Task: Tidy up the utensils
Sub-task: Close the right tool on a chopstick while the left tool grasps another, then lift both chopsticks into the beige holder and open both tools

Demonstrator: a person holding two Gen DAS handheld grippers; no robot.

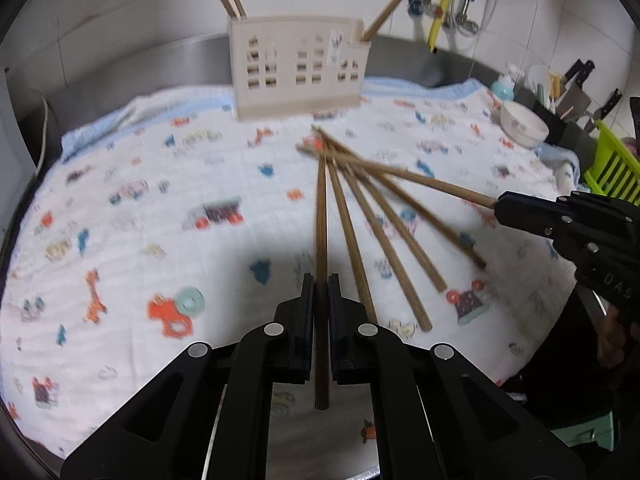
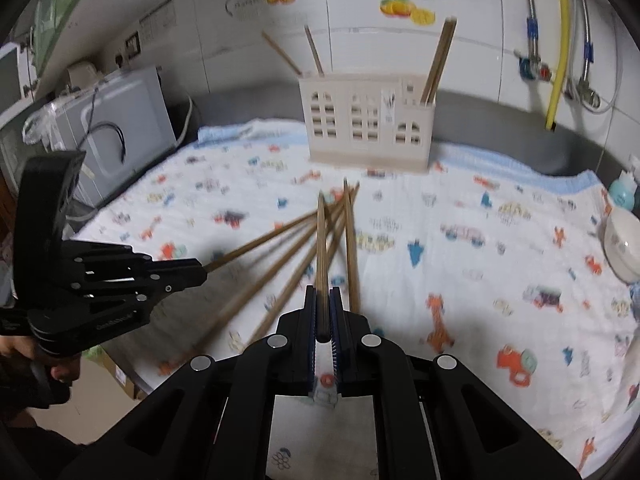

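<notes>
Left wrist: both grippers' fingers clamp chopsticks; lettering unreadable.

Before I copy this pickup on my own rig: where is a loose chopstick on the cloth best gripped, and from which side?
Likely at its thick near end, coming from the cloth's near edge. The loose chopsticks fan out, tips crossing toward the holder and near ends spread apart. Both the left gripper and the right gripper are shut on a chopstick at that end.
</notes>
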